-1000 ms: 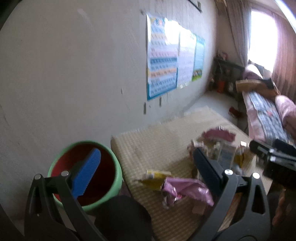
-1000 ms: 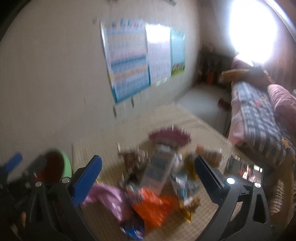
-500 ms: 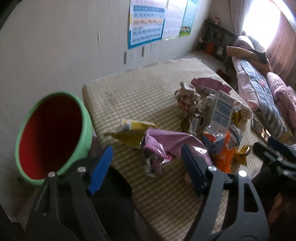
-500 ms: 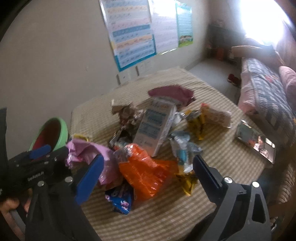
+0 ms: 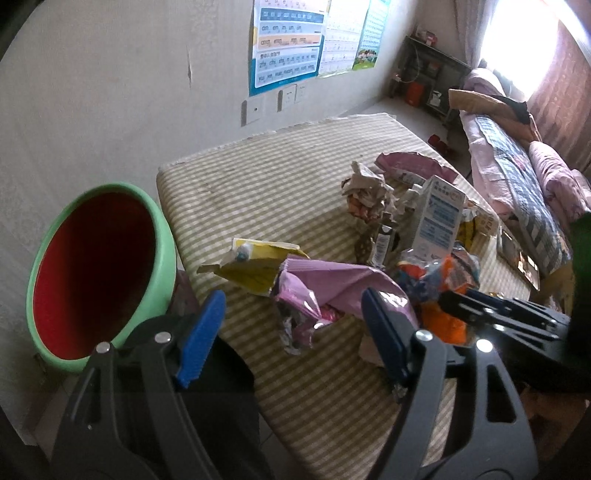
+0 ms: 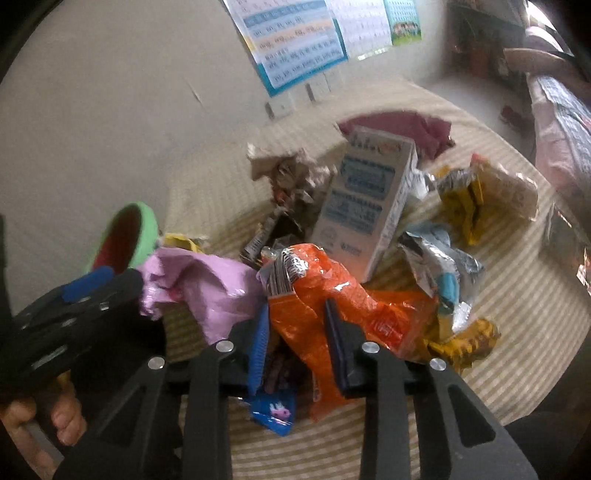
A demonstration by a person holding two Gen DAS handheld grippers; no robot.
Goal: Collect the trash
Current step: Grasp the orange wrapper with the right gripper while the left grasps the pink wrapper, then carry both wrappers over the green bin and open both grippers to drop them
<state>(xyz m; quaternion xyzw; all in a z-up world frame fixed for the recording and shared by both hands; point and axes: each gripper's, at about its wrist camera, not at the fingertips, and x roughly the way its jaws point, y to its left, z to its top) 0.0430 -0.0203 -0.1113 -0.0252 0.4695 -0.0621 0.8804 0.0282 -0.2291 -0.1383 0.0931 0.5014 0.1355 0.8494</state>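
Orange wrapper (image 6: 332, 291) between right gripper's (image 6: 295, 332) clenched jaws; left gripper's (image 5: 291, 317) jaws released.

Daylight enters from a window (image 5: 517, 33) at the upper right of the left wrist view, blown out to white glare there, and leaves the wall (image 5: 110, 92) and the striped table (image 5: 258, 192) softly and evenly lit with only faint shadows under the wrappers. The left wrist view is fairly sharp, while the right wrist view is smeared by motion blur, so the print on the white carton (image 6: 369, 195) and the wall poster (image 6: 295, 40) is unreadable. Both fisheye views bend straight lines towards the rim and darken to black in the corners.
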